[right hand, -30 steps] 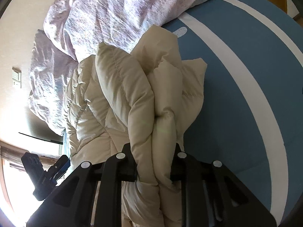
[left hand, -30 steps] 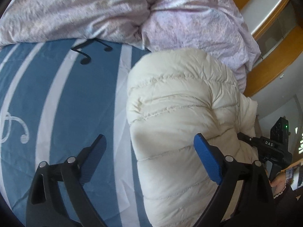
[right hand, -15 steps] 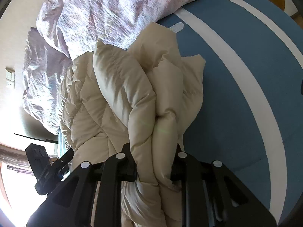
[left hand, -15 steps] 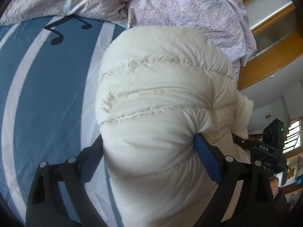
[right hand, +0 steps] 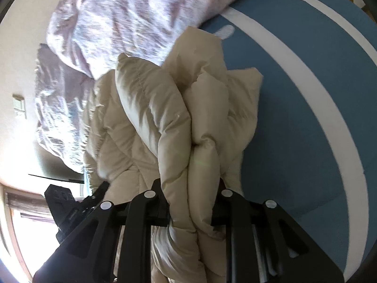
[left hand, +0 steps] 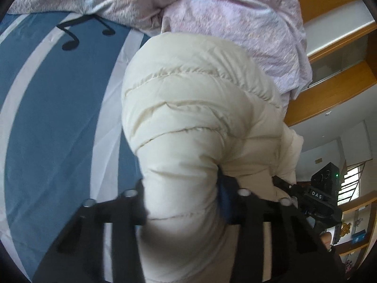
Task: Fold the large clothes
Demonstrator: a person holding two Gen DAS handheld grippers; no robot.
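Bulging through the middle of the left wrist view, a cream quilted puffer jacket [left hand: 188,122] lies on a blue bedsheet with white stripes [left hand: 59,118], running from the bottom edge up toward 12 o'clock. The left gripper [left hand: 181,198] has its two fingers pressed into a thick roll of the jacket at 6 o'clock, closed as far as the padding allows; a sliver of blue pad [left hand: 225,202] shows on the finger at the 5 o'clock side. The whole gripper is blurred.

In the right wrist view the same jacket [right hand: 169,122] is gathered into several upright folds that rise from 6 o'clock to the centre. The right gripper [right hand: 193,202] clamps a bunch of those folds between its black fingers, squeezed narrow, with fabric spilling below the jaws.

A crumpled lilac duvet [left hand: 235,16] lies against the far end of the jacket at 12 to 1 o'clock, touching it. Black music notes [left hand: 70,40] are printed on the sheet at 11 o'clock. The right gripper's black body appears at 4 o'clock, past the jacket, before wooden shelving [left hand: 329,89] at 2 to 3 o'clock.
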